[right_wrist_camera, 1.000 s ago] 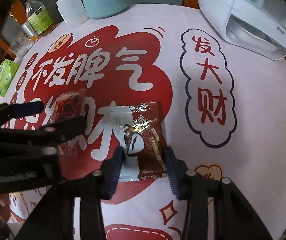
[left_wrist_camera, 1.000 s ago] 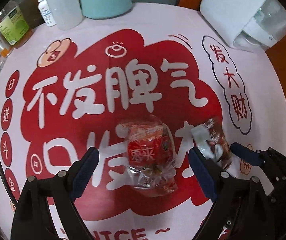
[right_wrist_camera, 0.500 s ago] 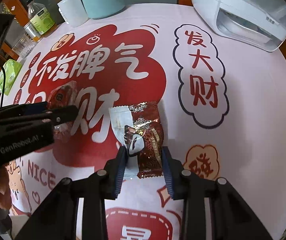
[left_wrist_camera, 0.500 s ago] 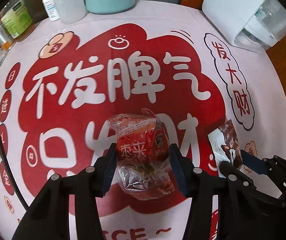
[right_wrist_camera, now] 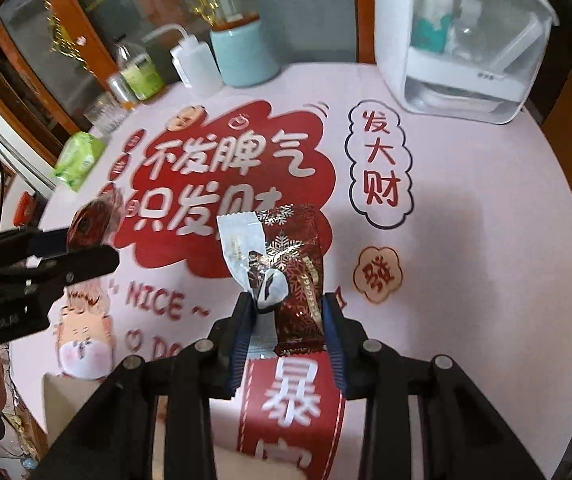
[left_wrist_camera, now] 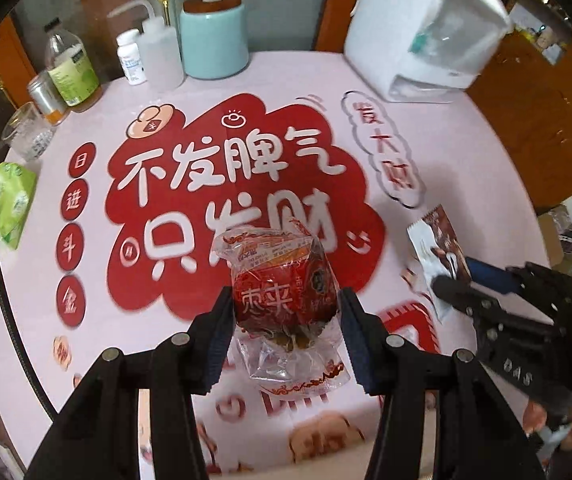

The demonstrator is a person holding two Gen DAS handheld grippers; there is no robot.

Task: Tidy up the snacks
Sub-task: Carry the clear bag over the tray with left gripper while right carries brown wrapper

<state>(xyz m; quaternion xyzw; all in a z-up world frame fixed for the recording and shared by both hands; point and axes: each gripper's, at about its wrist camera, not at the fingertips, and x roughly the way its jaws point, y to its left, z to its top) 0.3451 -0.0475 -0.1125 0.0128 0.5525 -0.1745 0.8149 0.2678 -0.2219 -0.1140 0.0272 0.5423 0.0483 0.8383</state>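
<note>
Snacks both off the tablecloth (left_wrist_camera: 246, 80) now: red packet (left_wrist_camera: 282, 292) clamped in left gripper (left_wrist_camera: 286, 332), brown packet (right_wrist_camera: 298, 280) pinched in right gripper (right_wrist_camera: 288, 328), ready for carrying.

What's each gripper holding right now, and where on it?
The left gripper clamps the red, clear-ended plastic snack packet across its bulging middle. The right gripper pinches the dark red and white snowflake-print wrapper by its lower half.
</note>
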